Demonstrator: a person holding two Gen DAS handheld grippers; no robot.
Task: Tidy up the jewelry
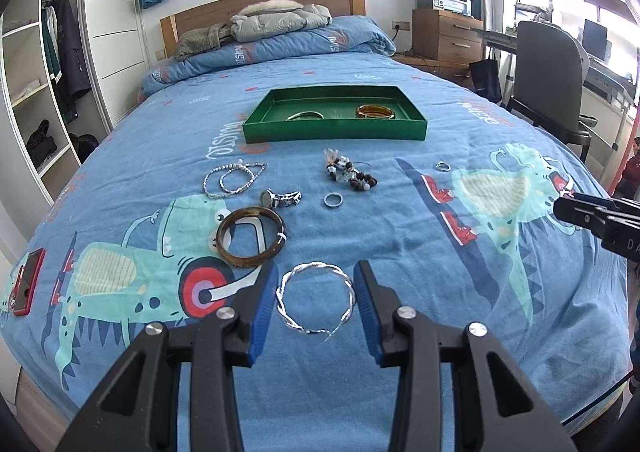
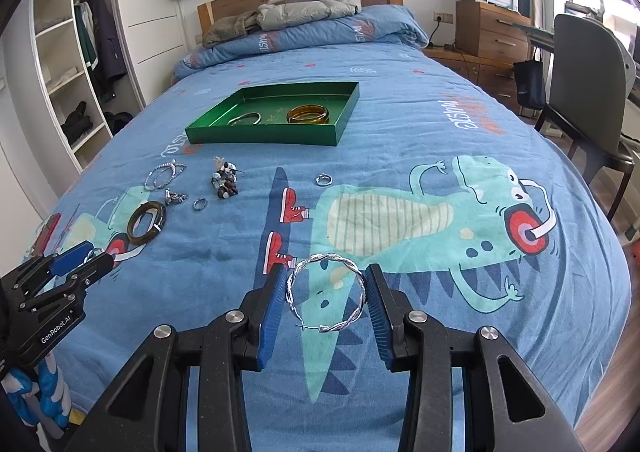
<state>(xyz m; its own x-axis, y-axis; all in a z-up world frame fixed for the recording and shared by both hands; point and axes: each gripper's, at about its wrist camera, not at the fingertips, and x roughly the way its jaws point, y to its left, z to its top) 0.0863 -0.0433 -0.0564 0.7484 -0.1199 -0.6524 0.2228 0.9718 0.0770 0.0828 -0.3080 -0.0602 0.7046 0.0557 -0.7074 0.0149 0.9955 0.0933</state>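
My left gripper [image 1: 316, 280] is shut on a twisted silver bangle [image 1: 314, 266], held above the blue bedspread. My right gripper [image 2: 327, 272] grips a matching twisted silver bangle [image 2: 332, 258] the same way. Each gripper shows at the edge of the other's view. The green tray [image 1: 336, 132] lies mid-bed with a thin bangle [image 1: 306, 115] and an amber bangle [image 1: 375, 111] inside. Loose on the spread are a brown bangle [image 1: 224, 228], a watch [image 1: 280, 198], beaded chains [image 1: 232, 180], bead bracelets [image 1: 352, 174] and two rings [image 1: 333, 194] [image 1: 443, 166].
A red phone [image 1: 26, 284] lies near the bed's left edge. A folded quilt and jackets [image 1: 280, 20] sit at the headboard. A grey chair [image 1: 548, 68] and wooden drawers stand right of the bed, open shelves to the left.
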